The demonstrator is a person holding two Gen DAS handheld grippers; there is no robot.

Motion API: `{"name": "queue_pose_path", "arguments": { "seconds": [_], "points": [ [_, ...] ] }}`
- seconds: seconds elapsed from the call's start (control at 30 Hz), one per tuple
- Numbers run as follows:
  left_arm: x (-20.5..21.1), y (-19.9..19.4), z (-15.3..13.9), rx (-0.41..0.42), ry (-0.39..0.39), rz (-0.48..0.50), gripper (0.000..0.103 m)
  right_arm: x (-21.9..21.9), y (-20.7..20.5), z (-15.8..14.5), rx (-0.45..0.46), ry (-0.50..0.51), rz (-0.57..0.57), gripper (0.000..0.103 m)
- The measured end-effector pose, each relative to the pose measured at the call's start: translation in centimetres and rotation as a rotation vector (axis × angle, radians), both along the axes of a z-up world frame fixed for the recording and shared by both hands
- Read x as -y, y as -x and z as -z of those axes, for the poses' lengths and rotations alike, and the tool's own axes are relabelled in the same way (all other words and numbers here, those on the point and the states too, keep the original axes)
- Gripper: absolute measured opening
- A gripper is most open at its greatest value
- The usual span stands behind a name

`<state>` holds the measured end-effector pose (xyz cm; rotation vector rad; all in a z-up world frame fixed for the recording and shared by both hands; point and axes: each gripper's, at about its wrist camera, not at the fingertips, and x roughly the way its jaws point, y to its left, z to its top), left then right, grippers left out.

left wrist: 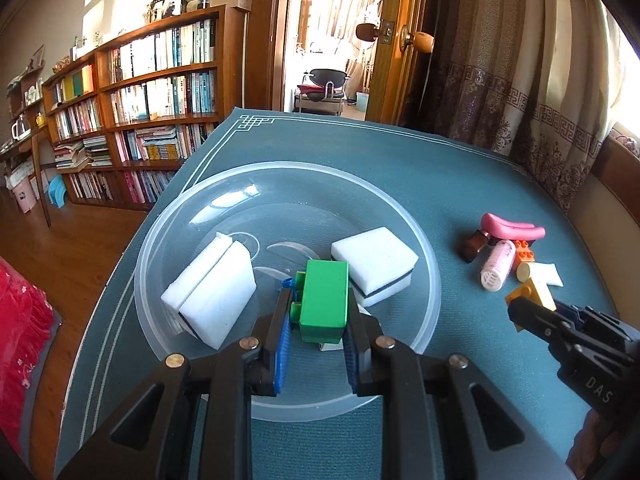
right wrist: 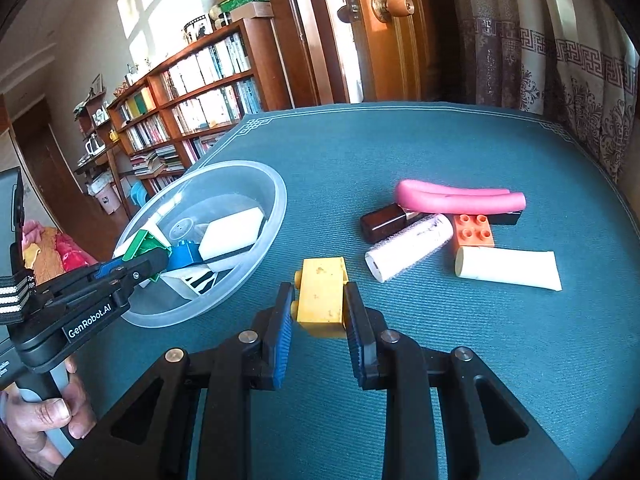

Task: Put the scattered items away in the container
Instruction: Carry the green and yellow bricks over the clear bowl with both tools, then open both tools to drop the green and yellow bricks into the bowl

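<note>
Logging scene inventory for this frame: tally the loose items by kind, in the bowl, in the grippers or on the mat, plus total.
Toy bricks: 4: green in left gripper, yellow in right gripper, blue in bowl, orange
White sponge blocks: 2
Pink foam roller: 1
Pink hair curler: 1
White tube: 1
Dark brown bottle: 1
Total: 10

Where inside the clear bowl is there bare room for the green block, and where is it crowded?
Free: the far half of the clear plastic bowl, beyond both white sponge blocks. Crowded: the near middle, where the left gripper holds the green toy block between them.
</note>
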<state>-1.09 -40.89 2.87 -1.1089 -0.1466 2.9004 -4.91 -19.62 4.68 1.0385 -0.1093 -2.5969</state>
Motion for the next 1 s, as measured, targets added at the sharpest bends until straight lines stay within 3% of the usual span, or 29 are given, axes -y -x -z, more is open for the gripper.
{"name": "queue_pose_path", "arguments": {
  "seconds": [0.73, 0.8, 0.9, 1.0],
  "points": [
    [1.8, 0.0, 0.6, 0.024, -0.048, -0.015, 0.026, 4.2, 1.0, -0.4, -0.005, -0.008, -0.081, 0.027],
    [2.0, -0.2, 0.5, 0.023, -0.05, -0.015, 0.031, 4.7, 1.1, -0.5, -0.009, -0.011, -0.091, 0.027],
    [2.3, -0.3, 0.3, 0.017, -0.056, -0.019, 0.045, 5.3, 1.4, -0.6, -0.012, -0.014, -0.104, 0.027],
    [2.5, -0.5, -0.1, 0.007, -0.061, -0.019, 0.046, 5.9, 1.6, -0.5, -0.013, -0.019, -0.116, 0.027]
  ]
}}
